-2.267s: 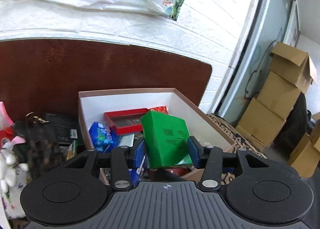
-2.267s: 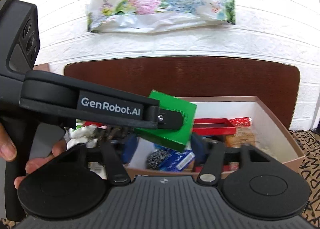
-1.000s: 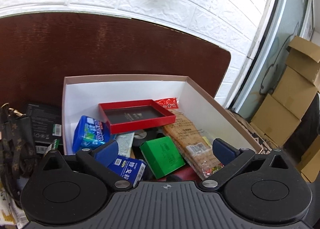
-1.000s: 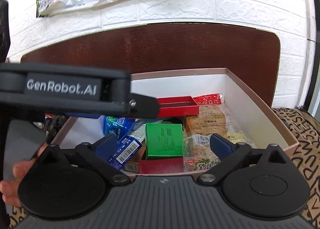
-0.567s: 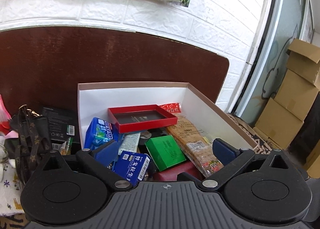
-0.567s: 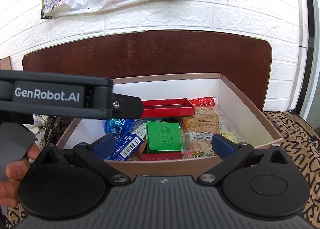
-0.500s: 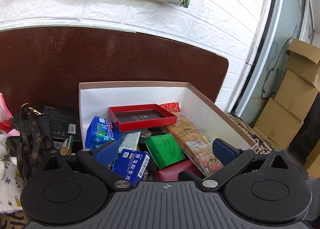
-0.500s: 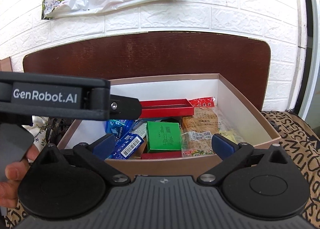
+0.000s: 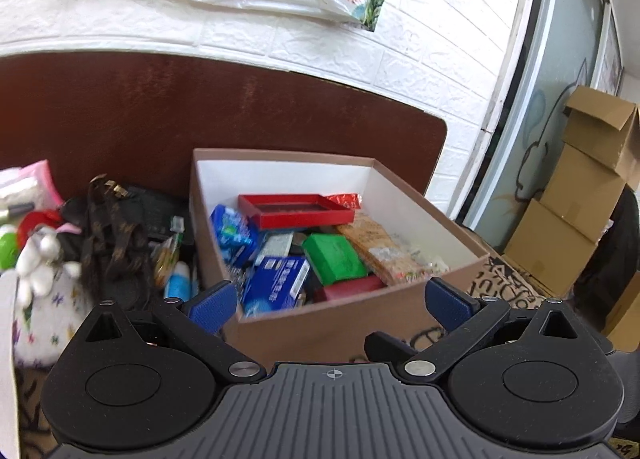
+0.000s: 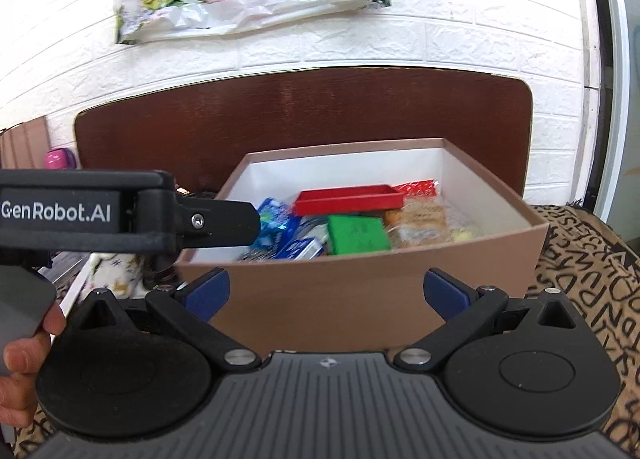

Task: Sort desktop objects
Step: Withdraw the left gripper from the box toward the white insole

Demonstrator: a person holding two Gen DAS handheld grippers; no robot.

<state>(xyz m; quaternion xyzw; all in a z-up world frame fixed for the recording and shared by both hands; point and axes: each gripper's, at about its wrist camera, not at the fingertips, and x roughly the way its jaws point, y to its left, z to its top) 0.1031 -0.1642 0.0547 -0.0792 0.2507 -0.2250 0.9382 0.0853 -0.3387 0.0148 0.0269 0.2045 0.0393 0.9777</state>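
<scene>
A brown cardboard box [image 9: 320, 329] [image 10: 360, 283] with white inner walls stands on the patterned cloth. Inside it lie a green box [image 9: 334, 259] [image 10: 357, 234], a red tray [image 9: 296, 210] [image 10: 348, 199], blue packets [image 9: 276, 281] and a snack bag [image 9: 384, 245]. My left gripper [image 9: 330, 303] hangs open in front of the box's near wall, nothing between its blue pads. My right gripper [image 10: 326, 295] is open too, level with the near wall. The left gripper's body [image 10: 120, 213], held by a hand, crosses the right wrist view at the left.
Left of the box lie a dark patterned strap [image 9: 116, 235], a white plush toy [image 9: 44, 255], a small bottle [image 9: 178, 283] and pink and red items. A dark wooden headboard [image 9: 200, 111] backs the surface. Stacked cardboard cartons [image 9: 580, 195] stand at the right by a glass door.
The left gripper has let go of the green box, which now lies in the box. Both grippers have pulled back and lowered, so the box's near wall now fills the foreground.
</scene>
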